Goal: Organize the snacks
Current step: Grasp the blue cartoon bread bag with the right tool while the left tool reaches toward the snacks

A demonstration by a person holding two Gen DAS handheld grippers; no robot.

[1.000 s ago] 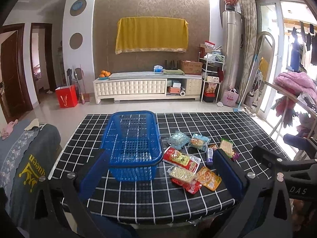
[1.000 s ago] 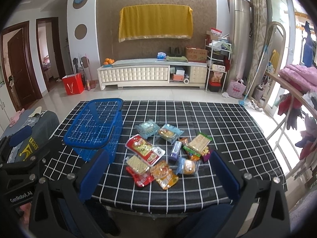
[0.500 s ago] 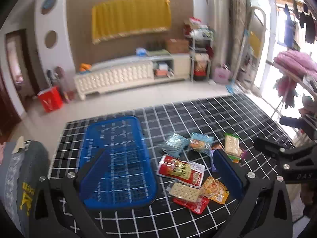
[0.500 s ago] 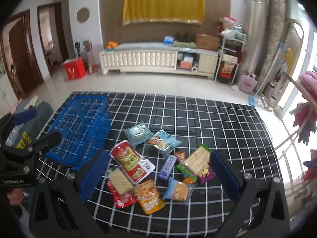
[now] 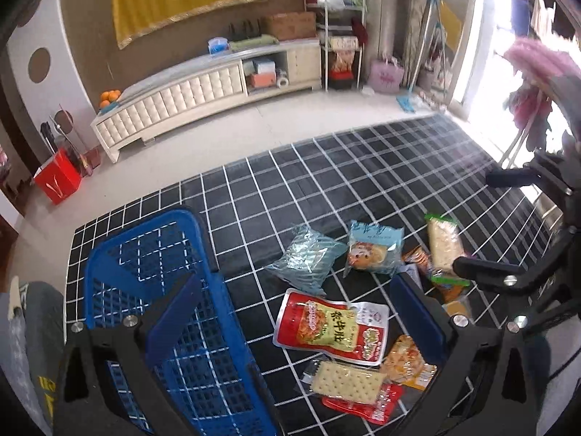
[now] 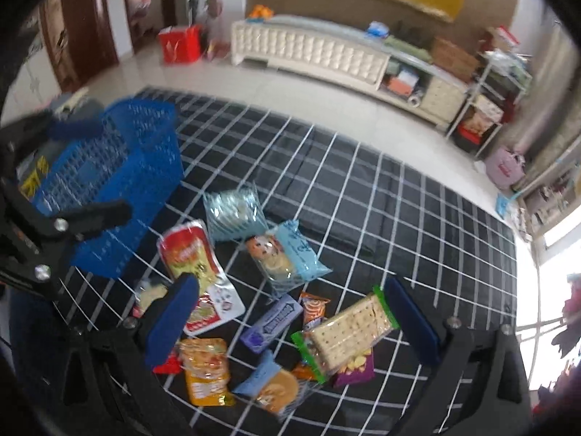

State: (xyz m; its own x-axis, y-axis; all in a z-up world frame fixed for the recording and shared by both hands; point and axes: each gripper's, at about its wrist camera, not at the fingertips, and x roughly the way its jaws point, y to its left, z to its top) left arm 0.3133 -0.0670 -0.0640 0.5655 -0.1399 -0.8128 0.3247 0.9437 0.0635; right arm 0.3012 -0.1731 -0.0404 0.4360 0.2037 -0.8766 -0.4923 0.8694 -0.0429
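An empty blue plastic basket (image 5: 145, 290) (image 6: 120, 167) stands at the left of a black grid-patterned table (image 5: 363, 167). Several snack packets lie to its right: a red pouch (image 5: 326, 327) (image 6: 192, 258), a clear blue-striped bag (image 5: 308, 258), a light blue cake packet (image 5: 374, 250) (image 6: 287, 254), green-edged crackers (image 5: 443, 247) (image 6: 348, 330) and a cracker pack (image 5: 345, 381). My left gripper (image 5: 294, 301) hangs open above the basket's right wall and the red pouch. Over the packets, my right gripper (image 6: 290, 309) is open and holds nothing.
Beyond the table's far edge is tiled floor (image 5: 254, 127), a white TV cabinet (image 5: 203, 91), a red bag (image 5: 58, 181) and a metal shelf rack (image 5: 337, 47). A clothes rack (image 5: 537, 72) stands at the right. A grey cushion (image 5: 32, 345) lies left of the table.
Both grippers have moved forward and tipped down over the table, so the basket and the packets look larger and closer. Nothing was picked up; both stay open.
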